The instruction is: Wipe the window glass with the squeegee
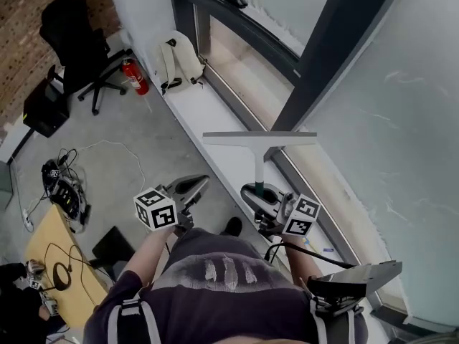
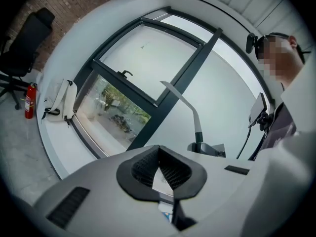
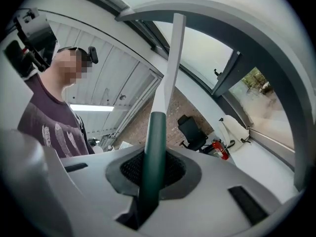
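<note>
Grey floor and a white sill run below the window glass. The right tool is clamped on the squeegee by its green handle, blade level and uppermost, near the dark frame. The left tool hangs beside it, jaws together, empty.

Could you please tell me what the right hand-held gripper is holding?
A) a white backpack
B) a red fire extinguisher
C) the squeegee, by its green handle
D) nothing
C: the right hand-held gripper is shut on the green handle of the squeegee.
</note>
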Demonstrator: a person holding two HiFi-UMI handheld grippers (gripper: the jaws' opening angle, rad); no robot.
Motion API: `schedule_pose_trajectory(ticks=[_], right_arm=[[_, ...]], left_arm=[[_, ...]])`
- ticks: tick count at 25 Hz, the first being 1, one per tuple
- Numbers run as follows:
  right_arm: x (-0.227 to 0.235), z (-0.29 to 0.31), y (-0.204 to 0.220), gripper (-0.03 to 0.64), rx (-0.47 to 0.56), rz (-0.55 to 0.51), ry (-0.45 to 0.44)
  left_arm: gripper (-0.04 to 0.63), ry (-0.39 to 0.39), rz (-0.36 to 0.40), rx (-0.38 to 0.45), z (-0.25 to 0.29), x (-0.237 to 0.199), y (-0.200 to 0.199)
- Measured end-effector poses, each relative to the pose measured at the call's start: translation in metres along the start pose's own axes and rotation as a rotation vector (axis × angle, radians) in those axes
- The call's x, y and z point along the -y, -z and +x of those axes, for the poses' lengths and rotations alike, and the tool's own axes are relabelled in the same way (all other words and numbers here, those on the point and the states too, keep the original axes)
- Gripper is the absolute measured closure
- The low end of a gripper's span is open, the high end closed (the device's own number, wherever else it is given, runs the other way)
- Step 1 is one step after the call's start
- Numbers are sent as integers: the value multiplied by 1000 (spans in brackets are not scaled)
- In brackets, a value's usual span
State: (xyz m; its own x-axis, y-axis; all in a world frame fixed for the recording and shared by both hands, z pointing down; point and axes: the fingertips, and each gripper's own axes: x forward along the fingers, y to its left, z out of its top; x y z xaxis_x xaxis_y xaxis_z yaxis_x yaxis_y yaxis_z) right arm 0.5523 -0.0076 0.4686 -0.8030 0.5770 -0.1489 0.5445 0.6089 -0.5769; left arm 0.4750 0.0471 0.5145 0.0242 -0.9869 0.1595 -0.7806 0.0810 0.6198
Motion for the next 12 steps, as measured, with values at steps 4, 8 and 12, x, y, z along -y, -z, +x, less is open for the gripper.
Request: schedule_pose_trajectory(ticks=[4,8,12], right_arm=[[24,17,-38,580,61,1,-63],[56,39,-59,580,55,-53,-34],[86,76,-78,580,70,-93,22]], left_arm=[[591,-43,-10,-16,16,-21,-12],[591,-34,50,-31,34,-47,-35],[591,9,74,10,38,-96,-81]])
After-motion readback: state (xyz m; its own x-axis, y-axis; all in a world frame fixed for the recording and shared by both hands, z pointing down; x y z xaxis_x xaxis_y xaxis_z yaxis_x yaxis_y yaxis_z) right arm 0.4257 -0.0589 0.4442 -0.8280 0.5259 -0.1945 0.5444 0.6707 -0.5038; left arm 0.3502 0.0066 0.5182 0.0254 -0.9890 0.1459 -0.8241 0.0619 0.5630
